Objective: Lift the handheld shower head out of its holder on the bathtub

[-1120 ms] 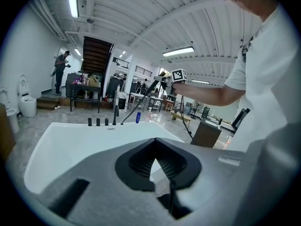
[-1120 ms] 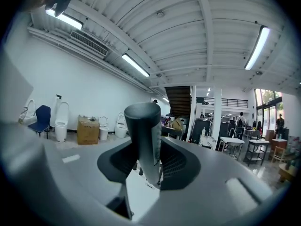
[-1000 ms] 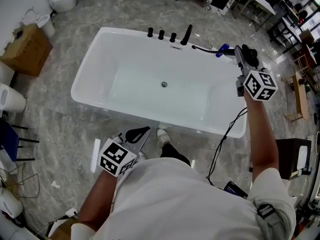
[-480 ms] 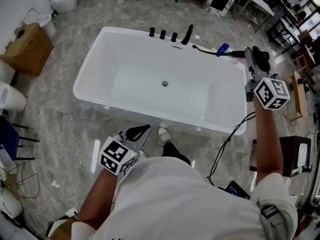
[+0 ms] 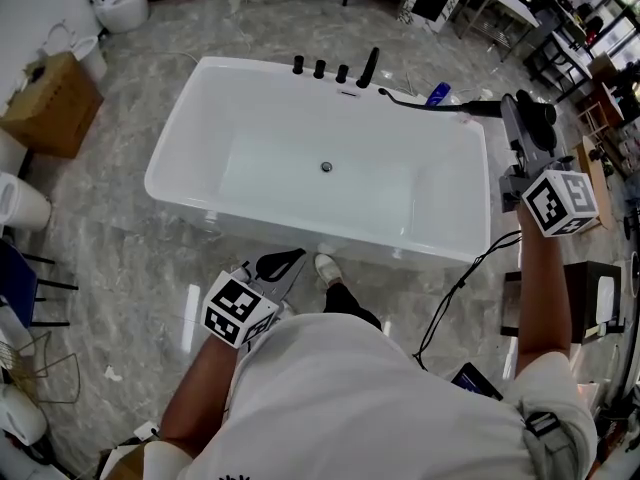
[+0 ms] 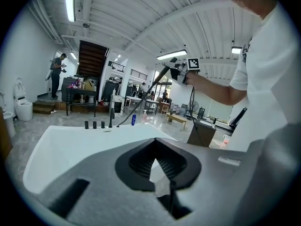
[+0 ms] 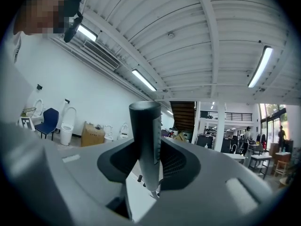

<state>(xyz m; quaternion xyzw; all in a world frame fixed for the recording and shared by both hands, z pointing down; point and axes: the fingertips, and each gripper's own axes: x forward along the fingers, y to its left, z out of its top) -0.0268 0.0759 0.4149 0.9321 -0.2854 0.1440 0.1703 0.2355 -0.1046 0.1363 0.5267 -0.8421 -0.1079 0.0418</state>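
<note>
My right gripper (image 5: pixel 518 113) is clamped on the shower head (image 7: pixel 146 140); the dark round stick sits right between my pads, and both pads press on it; the head is out of its holder and up in the air, past the right end of the tub (image 5: pixel 178 118). The hose (image 5: pixel 420 101) runs from the head back to the tub's far rim, close to the taps (image 5: pixel 320 69); it looks nearly straight, with little slack. My left gripper (image 5: pixel 290 260) is near my body on the near side of the tub; its jaws are pressed together with nothing in them.

I think the lift is about done; but some things could go wrong. If I pull the head further away, the hose could go tight and tug the stick out of my pads. The stick is smooth and round, so it could turn or slide in my grip if I tip it. If it drops, it could bang on the tub rim or the floor. The hose could also catch on the taps if I swing it sideways.
</note>
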